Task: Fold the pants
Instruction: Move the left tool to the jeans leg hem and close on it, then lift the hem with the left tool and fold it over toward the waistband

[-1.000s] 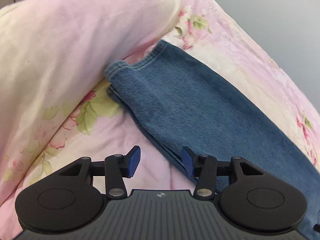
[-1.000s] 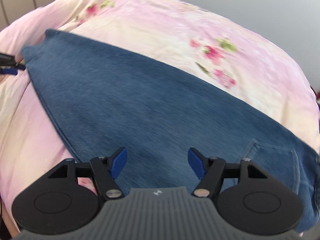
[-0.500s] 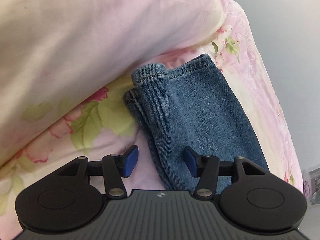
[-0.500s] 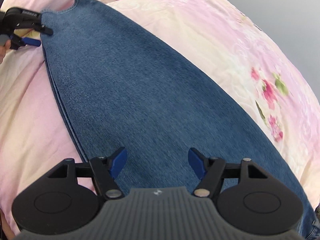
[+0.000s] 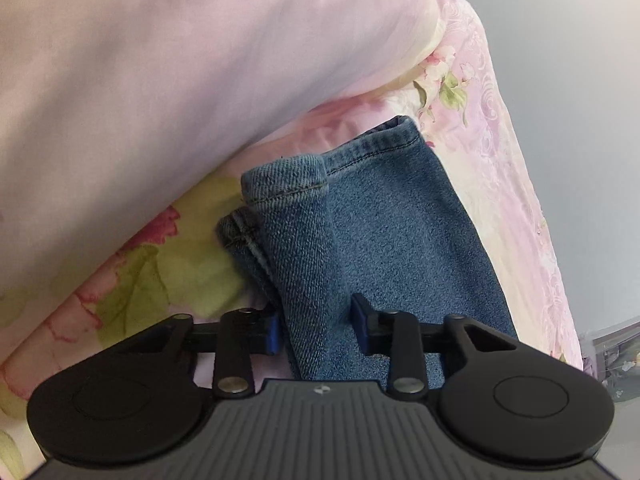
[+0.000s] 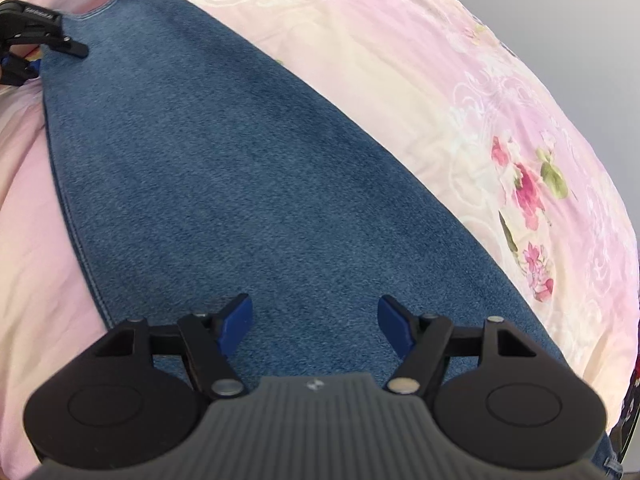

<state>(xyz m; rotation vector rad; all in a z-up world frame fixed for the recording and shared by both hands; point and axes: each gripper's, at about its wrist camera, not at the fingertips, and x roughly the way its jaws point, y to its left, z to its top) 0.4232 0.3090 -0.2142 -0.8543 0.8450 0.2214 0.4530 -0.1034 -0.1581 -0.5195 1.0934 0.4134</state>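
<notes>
The pants (image 5: 384,240) lay on the floral bed (image 5: 480,152). The left gripper (image 5: 316,330) was closing around their 6 o'clock leg edge; the right gripper (image 6: 316,322), jaws spreading, hovered above denim.

Bunched quilt (image 5: 168,80) crowds jeans (image 5: 380,240) hem — right clear.

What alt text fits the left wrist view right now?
The left gripper is closing its blue pads on the edge of folded blue jeans near the hem, denim between them. The jeans lie on a pink floral bedspread, with a pink quilt bulging above.
</notes>
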